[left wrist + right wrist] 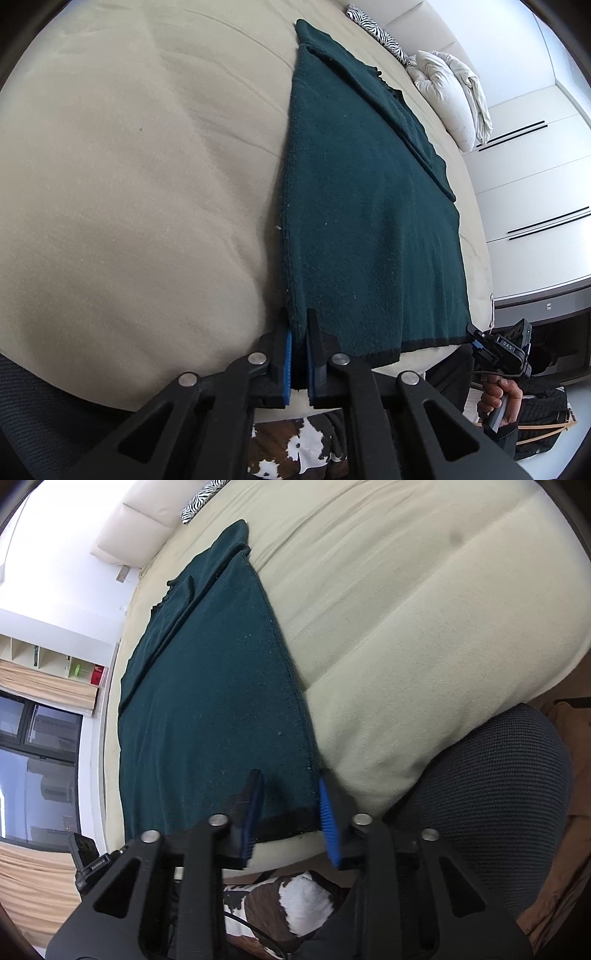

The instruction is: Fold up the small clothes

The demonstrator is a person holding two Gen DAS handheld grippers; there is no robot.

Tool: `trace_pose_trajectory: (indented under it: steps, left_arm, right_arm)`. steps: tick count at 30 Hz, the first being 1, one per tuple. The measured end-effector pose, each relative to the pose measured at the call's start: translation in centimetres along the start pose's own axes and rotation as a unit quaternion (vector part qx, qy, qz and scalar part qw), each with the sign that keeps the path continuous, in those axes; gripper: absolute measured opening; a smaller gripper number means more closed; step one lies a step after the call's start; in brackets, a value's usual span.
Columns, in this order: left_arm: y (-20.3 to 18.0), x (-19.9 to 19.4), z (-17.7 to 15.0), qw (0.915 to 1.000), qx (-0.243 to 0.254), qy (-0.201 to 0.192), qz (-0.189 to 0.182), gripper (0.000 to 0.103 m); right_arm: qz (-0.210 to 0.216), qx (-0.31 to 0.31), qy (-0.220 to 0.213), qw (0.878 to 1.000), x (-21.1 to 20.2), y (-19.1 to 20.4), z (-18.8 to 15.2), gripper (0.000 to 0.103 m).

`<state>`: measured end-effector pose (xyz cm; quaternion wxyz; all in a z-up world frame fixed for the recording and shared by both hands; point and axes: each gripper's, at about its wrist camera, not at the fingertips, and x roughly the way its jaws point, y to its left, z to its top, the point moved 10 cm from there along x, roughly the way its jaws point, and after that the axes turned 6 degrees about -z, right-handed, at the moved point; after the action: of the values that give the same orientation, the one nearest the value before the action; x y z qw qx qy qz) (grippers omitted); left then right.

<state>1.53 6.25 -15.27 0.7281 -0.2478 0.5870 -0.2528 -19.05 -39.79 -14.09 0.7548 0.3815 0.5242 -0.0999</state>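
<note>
A dark green garment [369, 206] lies flat on the beige bed [129, 184], its black hem toward me and a folded layer along its far right side. My left gripper [299, 319] is shut on the garment's near left corner, which runs in between the blue pads. In the right wrist view the same garment [207, 701] fills the middle. My right gripper [291, 779] straddles its near right corner. One finger rests over the cloth and the other sits just off the edge, with the jaws apart and the cloth flat between them. The right gripper [476, 334] also shows in the left wrist view, at that corner.
A zebra-print cushion [380, 33] and a white duvet [450, 92] lie at the head of the bed. White wardrobe doors [535, 177] stand to the right. A dark mesh chair [491, 805] is close by on the right, and a cowhide rug [280, 897] lies below. A person's hand [502, 398] holds the right gripper.
</note>
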Motion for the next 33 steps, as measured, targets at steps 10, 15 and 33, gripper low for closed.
trace_pose_trajectory:
  steps: [10, 15, 33]
  left_arm:
    - [-1.3, -1.6, 0.3, 0.9993, 0.004, -0.024, -0.030, 0.006]
    - [-2.4, -2.5, 1.2, 0.9964, -0.017, -0.040, -0.073, 0.006]
    - [-8.2, -6.2, 14.0, 0.9678, -0.053, -0.139, -0.203, 0.006]
  right_arm:
    - [0.021, -0.014, -0.001, 1.000, -0.8, 0.9, -0.1, 0.006]
    - [0.086, -0.004, -0.012, 0.996, -2.0, 3.2, 1.0, 0.006]
    - [0.171, -0.009, -0.084, 0.982, -3.6, 13.3, 14.5, 0.006]
